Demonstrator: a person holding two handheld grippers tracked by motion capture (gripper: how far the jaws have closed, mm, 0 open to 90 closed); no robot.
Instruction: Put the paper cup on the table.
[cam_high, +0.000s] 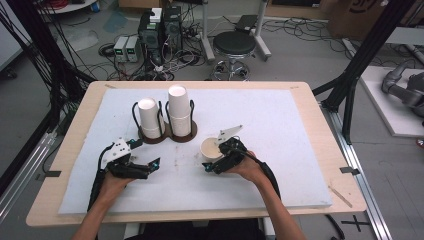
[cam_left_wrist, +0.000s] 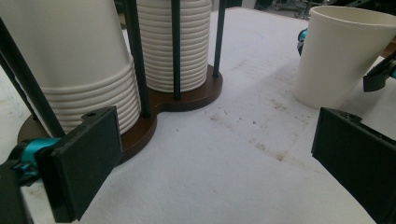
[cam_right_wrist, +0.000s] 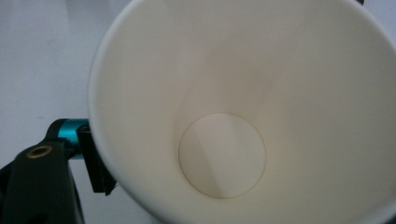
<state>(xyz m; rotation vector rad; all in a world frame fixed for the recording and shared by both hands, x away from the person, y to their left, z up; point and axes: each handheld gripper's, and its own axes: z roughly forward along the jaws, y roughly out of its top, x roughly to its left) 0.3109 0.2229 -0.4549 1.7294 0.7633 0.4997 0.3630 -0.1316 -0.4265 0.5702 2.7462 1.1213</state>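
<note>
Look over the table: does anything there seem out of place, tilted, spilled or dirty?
Little stands out. One paper cup stands upright and empty on the white mat, apart from the two stacks in the cup holder, with the right gripper around it. Faint brownish smudges mark the mat beside the holder. No spill, nothing tipped.

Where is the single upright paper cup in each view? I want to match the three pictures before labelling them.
High view: the paper cup stands on the white mat, centre, at the right gripper.
Left gripper view: upper right, upright on the mat.
Right gripper view: seen from above, its open mouth and inside bottom across most of the frame.
Shared landmark: the white mat.
</note>
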